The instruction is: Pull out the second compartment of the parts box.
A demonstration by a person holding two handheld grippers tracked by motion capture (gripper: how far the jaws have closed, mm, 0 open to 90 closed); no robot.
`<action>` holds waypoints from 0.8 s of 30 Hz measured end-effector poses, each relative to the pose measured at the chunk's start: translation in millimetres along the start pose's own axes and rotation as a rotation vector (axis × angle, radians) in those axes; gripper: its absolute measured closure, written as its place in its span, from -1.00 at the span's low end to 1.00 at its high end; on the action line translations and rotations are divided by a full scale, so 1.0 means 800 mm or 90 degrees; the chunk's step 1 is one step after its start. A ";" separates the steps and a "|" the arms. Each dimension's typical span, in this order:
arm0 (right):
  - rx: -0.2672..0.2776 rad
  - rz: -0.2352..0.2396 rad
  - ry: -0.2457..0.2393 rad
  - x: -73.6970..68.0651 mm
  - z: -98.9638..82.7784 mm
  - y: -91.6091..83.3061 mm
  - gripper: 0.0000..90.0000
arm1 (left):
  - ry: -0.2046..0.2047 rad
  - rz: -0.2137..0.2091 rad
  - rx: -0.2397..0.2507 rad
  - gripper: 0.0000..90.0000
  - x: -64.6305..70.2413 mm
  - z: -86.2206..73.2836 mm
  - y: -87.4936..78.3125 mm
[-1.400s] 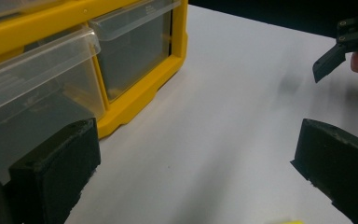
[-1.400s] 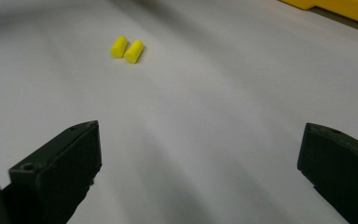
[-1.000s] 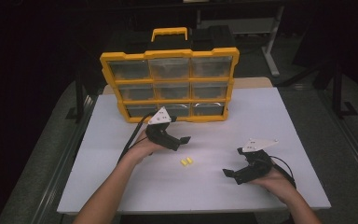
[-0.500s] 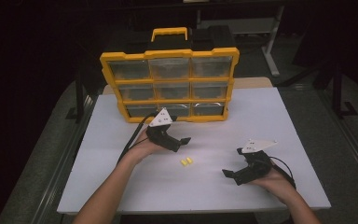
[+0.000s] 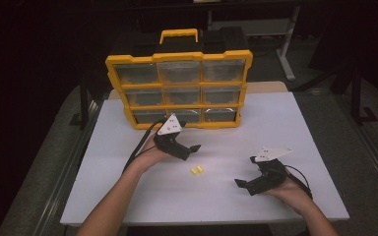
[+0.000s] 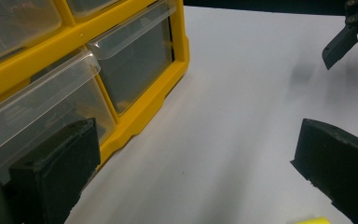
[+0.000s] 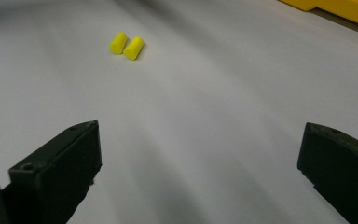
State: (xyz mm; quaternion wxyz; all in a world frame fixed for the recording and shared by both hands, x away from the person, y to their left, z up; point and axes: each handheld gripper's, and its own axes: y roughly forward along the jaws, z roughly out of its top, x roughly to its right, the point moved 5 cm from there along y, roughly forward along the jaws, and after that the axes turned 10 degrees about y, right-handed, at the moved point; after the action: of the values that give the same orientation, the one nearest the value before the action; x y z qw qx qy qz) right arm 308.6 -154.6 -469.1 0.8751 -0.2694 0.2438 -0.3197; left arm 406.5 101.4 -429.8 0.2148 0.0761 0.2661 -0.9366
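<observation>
Little has moved over the past second: the left hand-held gripper (image 5: 193,150) has stayed close in front of the yellow drawer organizer (image 5: 177,88), the right hand-held gripper (image 5: 240,183) has stayed low over the white bench (image 5: 285,123), and the two yellow foam earplugs (image 5: 196,170) lie where they lay before.

The left hand-held gripper, held in the person's left hand (image 5: 150,156), has its jaws spread wide with nothing between them. In the left gripper view the organizer's clear bottom drawers (image 6: 135,60) stand just beyond its left jaw, and a sliver of yellow earplug (image 6: 313,220) peeks in below its right jaw, just beside and short of it. The tip of the other hand-held gripper (image 6: 339,43) shows farther off, up and to the right.

The right hand-held gripper, in the person's right hand (image 5: 290,189), is likewise wide apart and empty. In the right gripper view the earplugs (image 7: 127,45) lie ahead of it and toward its left jaw, well clear of both jaws, side by side and touching each other, flat on the bench. A corner of the organizer's yellow base (image 7: 340,11) shows far ahead of its right jaw.

From the high view the earplugs sit between the two hand-held grippers, nearer the left one, just beyond its jaw tips on the side away from the organizer. A black cable (image 5: 140,147) trails from the left hand-held gripper back along the forearm, and a grey three-cornered plate (image 5: 171,126) tops it.
</observation>
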 end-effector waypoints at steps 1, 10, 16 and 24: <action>0.000 0.000 0.000 0.000 0.000 0.000 -1.00 | 0.002 0.001 0.001 -1.00 0.000 0.000 0.000; -0.003 0.001 -0.003 0.000 -0.001 0.000 -1.00 | 0.029 0.012 -0.001 -1.00 0.000 0.000 -0.001; -0.003 0.002 -0.002 -0.001 -0.001 0.000 -1.00 | 0.043 0.015 -0.006 -1.00 0.001 0.000 -0.002; -0.002 0.003 -0.003 -0.001 -0.001 0.000 -1.00 | 0.071 0.026 -0.012 -1.00 0.002 0.000 -0.001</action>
State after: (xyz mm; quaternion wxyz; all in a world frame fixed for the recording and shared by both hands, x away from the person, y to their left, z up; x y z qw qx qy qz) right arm 307.7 -154.2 -469.1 0.8759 -0.2713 0.2430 -0.3166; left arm 404.7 101.8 -429.8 0.2195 0.1312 0.2849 -0.9238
